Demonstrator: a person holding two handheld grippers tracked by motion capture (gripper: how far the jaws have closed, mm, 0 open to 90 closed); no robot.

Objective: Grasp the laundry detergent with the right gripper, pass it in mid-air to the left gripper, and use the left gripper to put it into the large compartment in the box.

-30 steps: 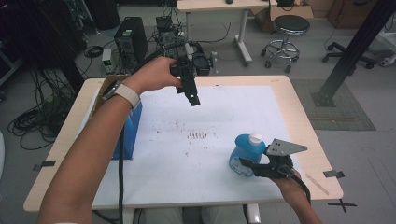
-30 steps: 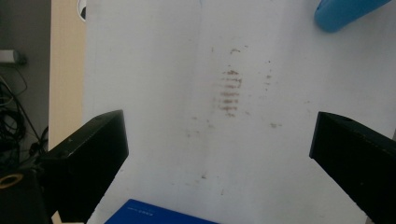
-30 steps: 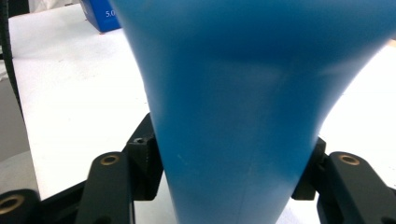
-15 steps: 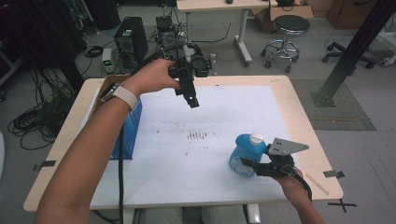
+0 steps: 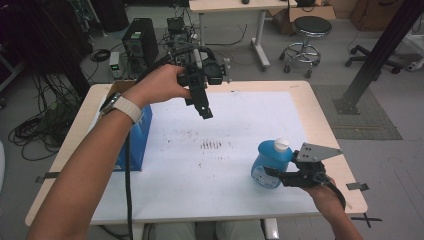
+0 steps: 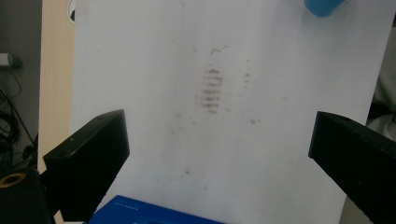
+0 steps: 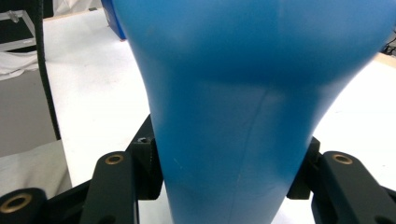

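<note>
Black jaws; white wristband [image 5: 126, 106]; black cable [image 5: 128, 175]

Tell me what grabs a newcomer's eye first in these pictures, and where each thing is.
First the blue bottle with its white cap, standing near the table's right front corner, the right gripper shut on its body. Next the left gripper, held high over the far middle of the white sheet, its fingers spread wide and holding nothing. Then the dark smudges at the sheet's middle and the blue box by the table's left edge.
</note>
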